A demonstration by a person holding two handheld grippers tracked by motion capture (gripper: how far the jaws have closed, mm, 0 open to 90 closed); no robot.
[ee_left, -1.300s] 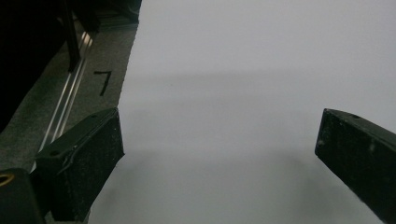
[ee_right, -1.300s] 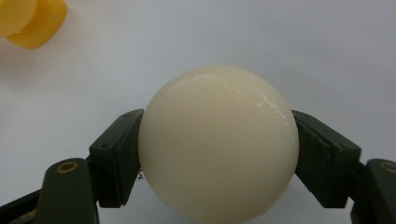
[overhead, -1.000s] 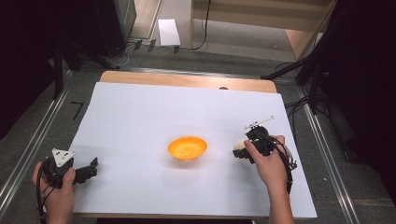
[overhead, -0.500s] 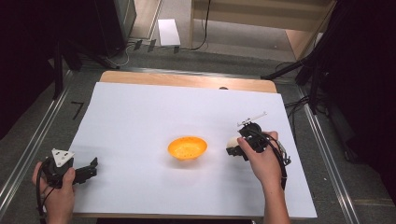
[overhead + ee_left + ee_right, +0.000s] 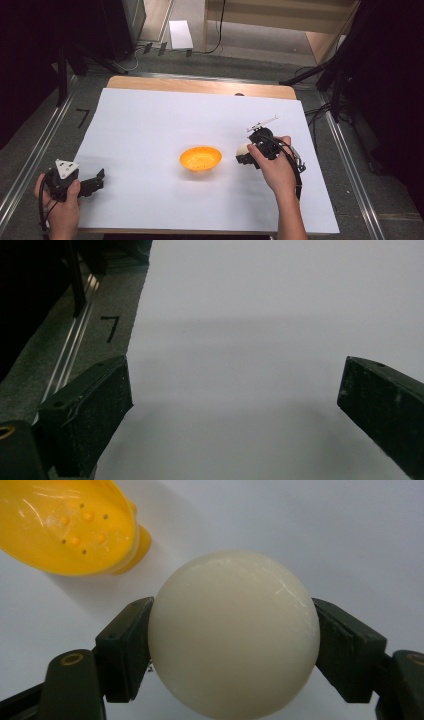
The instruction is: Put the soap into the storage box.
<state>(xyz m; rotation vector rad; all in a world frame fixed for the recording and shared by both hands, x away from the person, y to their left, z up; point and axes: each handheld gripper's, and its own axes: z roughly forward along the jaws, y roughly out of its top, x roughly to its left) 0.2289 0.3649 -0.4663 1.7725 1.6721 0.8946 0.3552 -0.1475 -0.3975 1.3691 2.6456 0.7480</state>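
the white ball [image 5: 233, 632] sits clamped between the two black jaws of the right gripper [image 5: 246, 155], a jaw pressed to each side of it. it is just right of the orange bowl [image 5: 200, 158] at the middle of the white sheet [image 5: 150, 125]. the left gripper [image 5: 97, 181] rests at the near left corner, jaws spread wide with nothing between them.

A lab-like recording bay: a white-covered table [image 5: 150, 130] on grey carpet [image 5: 30, 150], dark stands [image 5: 330, 80] and cables [image 5: 220, 30] around.
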